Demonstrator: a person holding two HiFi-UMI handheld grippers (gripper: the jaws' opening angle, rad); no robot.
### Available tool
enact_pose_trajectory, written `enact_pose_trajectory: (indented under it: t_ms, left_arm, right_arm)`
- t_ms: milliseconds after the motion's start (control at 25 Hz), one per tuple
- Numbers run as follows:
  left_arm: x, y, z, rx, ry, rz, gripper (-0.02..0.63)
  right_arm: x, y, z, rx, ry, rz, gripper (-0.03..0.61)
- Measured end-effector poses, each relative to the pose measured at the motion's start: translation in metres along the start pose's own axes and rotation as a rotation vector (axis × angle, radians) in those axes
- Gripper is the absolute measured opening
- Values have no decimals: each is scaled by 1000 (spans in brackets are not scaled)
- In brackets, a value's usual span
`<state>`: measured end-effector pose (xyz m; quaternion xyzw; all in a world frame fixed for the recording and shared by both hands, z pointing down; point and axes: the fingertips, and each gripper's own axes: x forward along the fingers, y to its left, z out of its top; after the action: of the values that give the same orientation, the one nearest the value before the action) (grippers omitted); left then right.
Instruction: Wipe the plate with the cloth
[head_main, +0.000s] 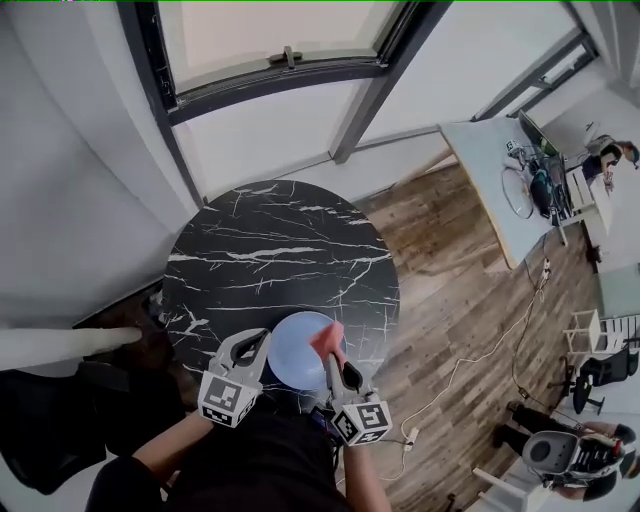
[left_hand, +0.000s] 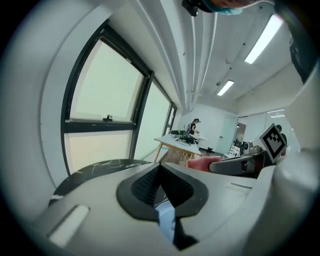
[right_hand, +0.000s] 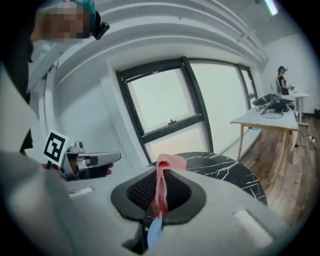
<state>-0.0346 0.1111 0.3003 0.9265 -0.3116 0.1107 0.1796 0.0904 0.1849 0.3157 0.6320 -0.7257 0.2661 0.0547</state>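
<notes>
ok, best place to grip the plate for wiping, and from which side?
Grip the plate by its thin rim, edge-on from the left, where the left gripper pinches it now. It is flat, so only the rim fits between jaws, and that hold leaves its face open to the cloth in the right gripper.
</notes>
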Motion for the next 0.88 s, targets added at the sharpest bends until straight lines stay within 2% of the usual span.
enact_pose_trajectory:
  t_ms: [120, 200, 360, 600, 880]
  left_arm:
    - [-15, -9, 31, 119, -113, 12, 2]
    - [-21, -13, 43, 145, -144, 10, 2]
    - [-30, -21, 43, 130, -156, -6, 2]
    - [-33, -28, 30, 97, -118, -27, 2]
    - [-31, -30, 22, 126, -131, -44, 2]
  right_arm:
    - [-10, 8, 5, -1, -85, -52, 14]
    - [-19, 10, 6, 0, -125, -107, 14]
    - [-32, 13, 7, 14, -177, -171, 15]
    - [-43, 15, 13, -36, -186, -191, 15]
    - [-51, 8, 13, -61, -182, -225, 11]
